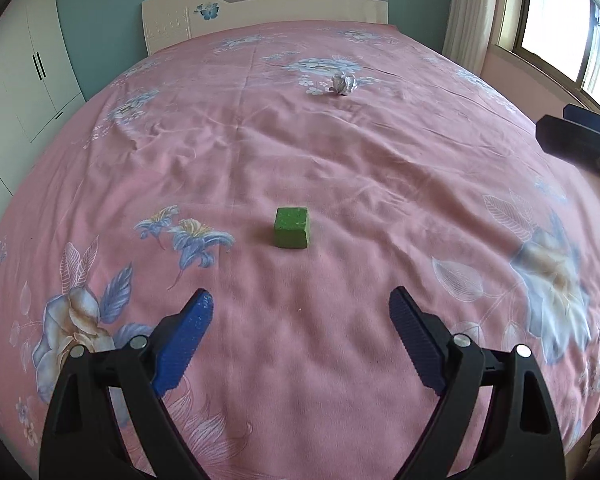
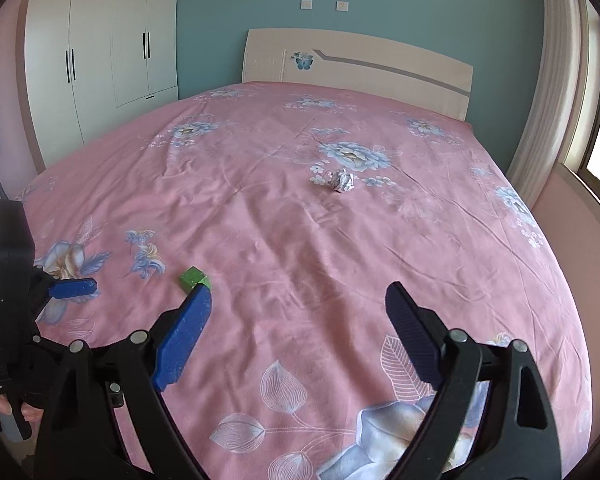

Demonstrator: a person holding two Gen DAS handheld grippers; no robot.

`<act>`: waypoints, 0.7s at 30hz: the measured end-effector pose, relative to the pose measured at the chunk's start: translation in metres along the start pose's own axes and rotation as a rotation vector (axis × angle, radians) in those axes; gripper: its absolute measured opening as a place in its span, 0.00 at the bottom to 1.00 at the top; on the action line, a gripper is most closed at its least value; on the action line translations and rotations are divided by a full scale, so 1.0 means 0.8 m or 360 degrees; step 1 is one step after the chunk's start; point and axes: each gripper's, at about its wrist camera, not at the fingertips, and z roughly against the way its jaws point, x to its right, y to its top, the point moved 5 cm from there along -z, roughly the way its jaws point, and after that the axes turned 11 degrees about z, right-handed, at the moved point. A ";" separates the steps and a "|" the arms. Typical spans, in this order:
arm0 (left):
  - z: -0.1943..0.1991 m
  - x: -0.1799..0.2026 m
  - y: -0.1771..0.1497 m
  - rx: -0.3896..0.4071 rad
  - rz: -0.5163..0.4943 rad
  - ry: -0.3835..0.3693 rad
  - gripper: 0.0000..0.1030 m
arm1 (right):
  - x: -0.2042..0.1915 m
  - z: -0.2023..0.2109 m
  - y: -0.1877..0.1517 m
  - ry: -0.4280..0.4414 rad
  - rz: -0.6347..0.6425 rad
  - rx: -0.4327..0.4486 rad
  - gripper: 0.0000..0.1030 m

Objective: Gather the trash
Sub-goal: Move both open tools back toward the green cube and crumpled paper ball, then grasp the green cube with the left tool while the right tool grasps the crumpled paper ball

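Note:
A crumpled white paper ball (image 1: 343, 83) lies far up the pink floral bed (image 1: 300, 152); it also shows in the right wrist view (image 2: 343, 180). A green block (image 1: 292, 227) sits on the sheet straight ahead of my left gripper (image 1: 302, 300), which is open and empty. In the right wrist view the block (image 2: 194, 278) lies left of centre, just beyond the left fingertip. My right gripper (image 2: 300, 294) is open and empty, well short of the paper ball. My left gripper shows at the left edge (image 2: 74, 289) of the right wrist view.
A cream headboard (image 2: 356, 68) stands at the bed's far end. A white wardrobe (image 2: 100, 48) is at the left, curtains and a window (image 1: 556, 20) at the right. The right gripper's body (image 1: 580, 140) shows at the right edge of the left wrist view.

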 end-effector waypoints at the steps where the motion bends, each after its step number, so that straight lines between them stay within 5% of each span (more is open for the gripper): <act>1: -0.013 0.000 0.006 -0.0039 0.0019 -0.0019 0.89 | 0.008 -0.016 0.007 0.0002 -0.0006 -0.0016 0.85; 9: -0.088 -0.006 0.038 -0.0233 0.0087 -0.0005 0.88 | 0.067 -0.117 0.075 0.0063 -0.0016 -0.0161 0.85; 21: -0.157 -0.019 0.054 -0.0353 0.0150 0.0010 0.68 | 0.132 -0.349 0.152 0.0155 -0.0150 -0.0353 0.85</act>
